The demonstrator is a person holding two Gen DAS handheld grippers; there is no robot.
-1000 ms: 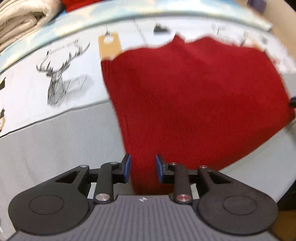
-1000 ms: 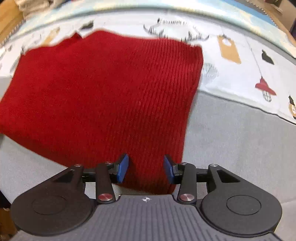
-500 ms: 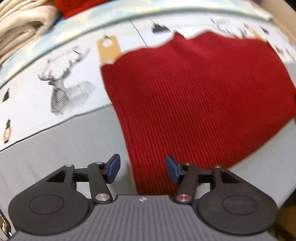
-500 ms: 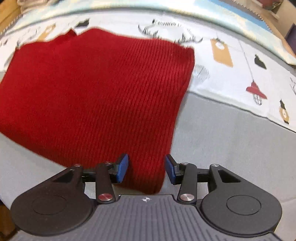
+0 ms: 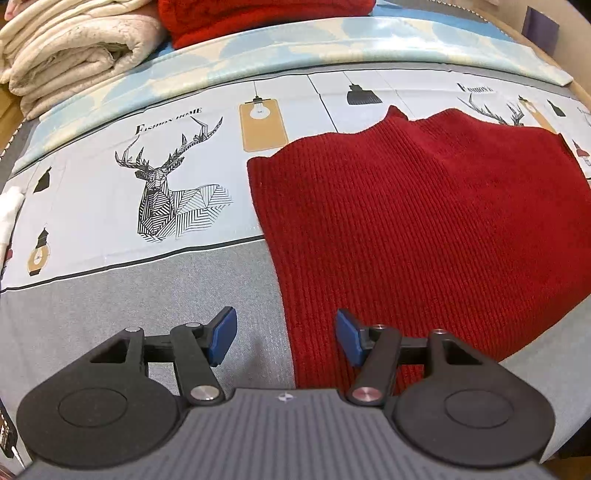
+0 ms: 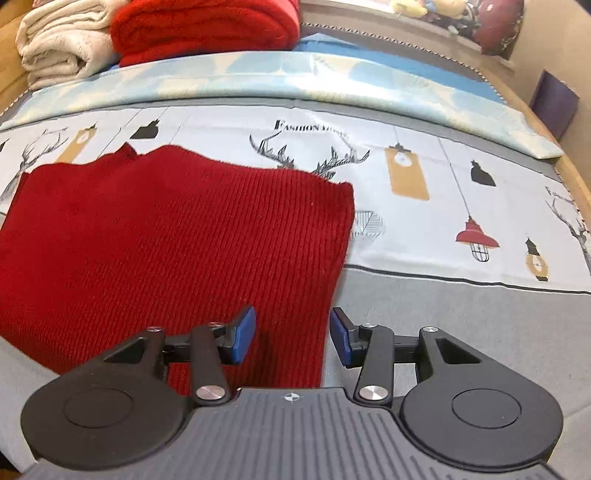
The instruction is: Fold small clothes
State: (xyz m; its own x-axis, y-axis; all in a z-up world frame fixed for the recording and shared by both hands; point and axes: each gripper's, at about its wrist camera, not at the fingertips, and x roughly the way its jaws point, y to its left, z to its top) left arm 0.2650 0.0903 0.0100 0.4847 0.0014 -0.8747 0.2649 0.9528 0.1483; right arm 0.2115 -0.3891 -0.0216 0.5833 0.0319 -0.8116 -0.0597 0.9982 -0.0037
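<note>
A red ribbed knit garment [image 5: 424, 229] lay spread flat on the bed cover [image 5: 129, 302], filling the right half of the left wrist view and the left half of the right wrist view [image 6: 166, 251]. Its fine vertical ribs ran from the near hem to the far edge, where a small point of fabric stuck up beside a shallow dip. It looked smooth and roughly square, with straight side edges and its near part lying over the grey band of the cover. The left gripper [image 5: 286, 336] was spread wide and held nothing, its blue pads [image 5: 221, 336] straddling the garment's left edge near the bottom of the frame. The right gripper [image 6: 291, 336] was likewise released, parted over the garment's right edge. In the upper left of both views sat folded cream blankets [image 5: 74, 48] and a folded red blanket [image 6: 203, 26].
</note>
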